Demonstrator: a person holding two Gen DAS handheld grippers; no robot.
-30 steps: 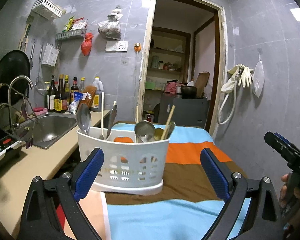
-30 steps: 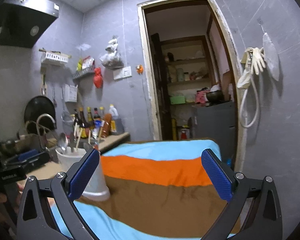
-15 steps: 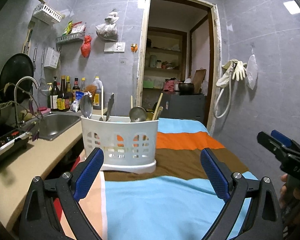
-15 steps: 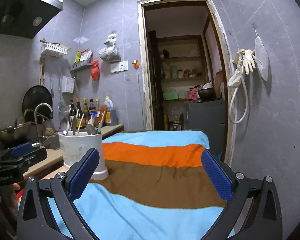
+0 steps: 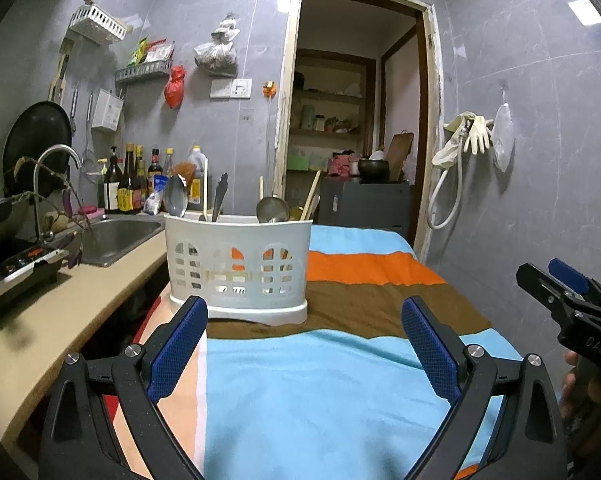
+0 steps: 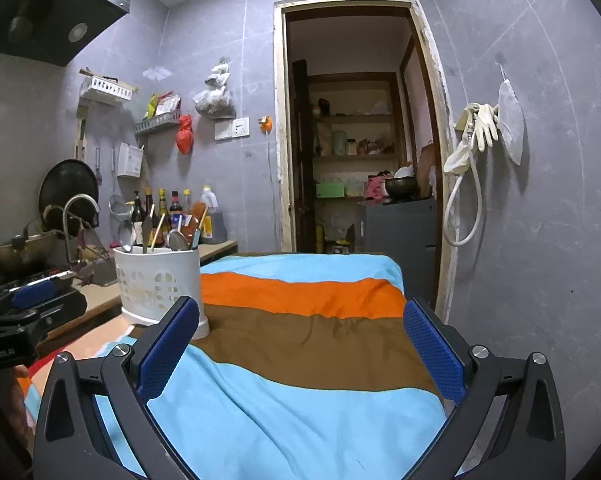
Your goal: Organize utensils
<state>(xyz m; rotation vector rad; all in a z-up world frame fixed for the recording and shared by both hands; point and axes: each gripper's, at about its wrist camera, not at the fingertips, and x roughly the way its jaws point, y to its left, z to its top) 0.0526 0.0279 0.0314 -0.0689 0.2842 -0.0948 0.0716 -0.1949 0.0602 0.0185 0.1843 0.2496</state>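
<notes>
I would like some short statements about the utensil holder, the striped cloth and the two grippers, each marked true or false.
1. The white utensil holder stands upright on the striped cloth. True.
2. The holder is empty. False: spoons and chopsticks stick out of it.
3. The left gripper has its jaws open and grips nothing. True.
4. The right gripper is shut on a spoon. False: its jaws are open with nothing between them.
5. The holder lies inside the sink. False: the sink is to its left.
</notes>
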